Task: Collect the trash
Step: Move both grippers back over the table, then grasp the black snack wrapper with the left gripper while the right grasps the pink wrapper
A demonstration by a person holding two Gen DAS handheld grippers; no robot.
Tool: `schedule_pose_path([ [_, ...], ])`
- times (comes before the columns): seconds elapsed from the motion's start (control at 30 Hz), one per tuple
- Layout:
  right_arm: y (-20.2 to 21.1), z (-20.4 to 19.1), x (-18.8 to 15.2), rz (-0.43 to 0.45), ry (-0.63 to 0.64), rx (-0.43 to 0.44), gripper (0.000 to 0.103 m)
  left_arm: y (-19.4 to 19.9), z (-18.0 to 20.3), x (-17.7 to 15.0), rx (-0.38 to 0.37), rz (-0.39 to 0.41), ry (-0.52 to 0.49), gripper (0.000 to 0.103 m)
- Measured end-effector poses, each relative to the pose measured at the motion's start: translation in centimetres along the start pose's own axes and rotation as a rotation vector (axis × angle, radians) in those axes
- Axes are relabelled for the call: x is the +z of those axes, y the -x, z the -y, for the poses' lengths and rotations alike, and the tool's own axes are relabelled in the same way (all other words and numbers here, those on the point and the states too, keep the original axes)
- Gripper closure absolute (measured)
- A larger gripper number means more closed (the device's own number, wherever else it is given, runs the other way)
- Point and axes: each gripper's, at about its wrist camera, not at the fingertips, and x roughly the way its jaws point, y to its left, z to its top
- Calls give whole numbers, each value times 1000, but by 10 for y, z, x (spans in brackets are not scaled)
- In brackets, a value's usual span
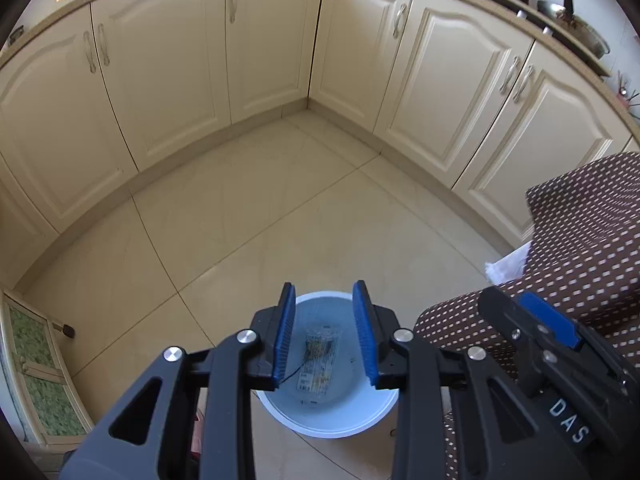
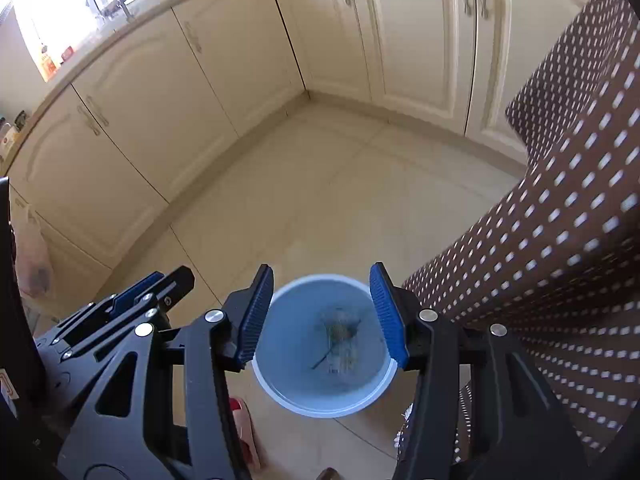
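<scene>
Left wrist view, wrapper (image 1: 318, 364) inside bin (image 1: 328, 426), below released left hand-held gripper (image 1: 325, 334), nothing gripped.

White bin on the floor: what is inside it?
Inside the bin lies a clear printed wrapper flat on the bottom, with a thin dark strand across it. The gripper fingers hide the bin's side walls.

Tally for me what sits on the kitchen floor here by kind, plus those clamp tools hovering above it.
Round white plastic bin: 1
Clear printed wrapper lying inside it: 1
Black handheld grippers with blue jaws, both open and empty, left gripper, right gripper: 2
Total: 4
</scene>
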Motion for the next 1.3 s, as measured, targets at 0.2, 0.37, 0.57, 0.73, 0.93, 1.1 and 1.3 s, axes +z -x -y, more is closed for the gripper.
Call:
schedule_pose_path([
  [0.2, 77, -15, 15, 143, 33, -16, 53, 80, 7, 11, -59, 124, -3, 69],
  [0.37, 169, -18, 16, 302, 51, -60, 47, 158, 24, 11, -120, 243, -26, 60],
  [0.57, 275, 26, -11, 429, 13, -230, 42, 234, 90, -8, -260, 314, -168, 49],
  [0.73, 333, 93, -42, 453, -93, -370, 40, 255, 161, -29, -404, 286, -284, 45],
  [0.93, 353, 171, -58, 362, -227, -457, 34, 249, 232, -49, -467, 224, -382, 45],
  [1.1, 341, 205, -48, 275, -266, -464, 34, 236, 256, -55, -453, 185, -424, 45],
  [1.3, 313, 229, -32, 164, -260, -416, 34, 214, 281, -47, -435, 148, -458, 45],
])
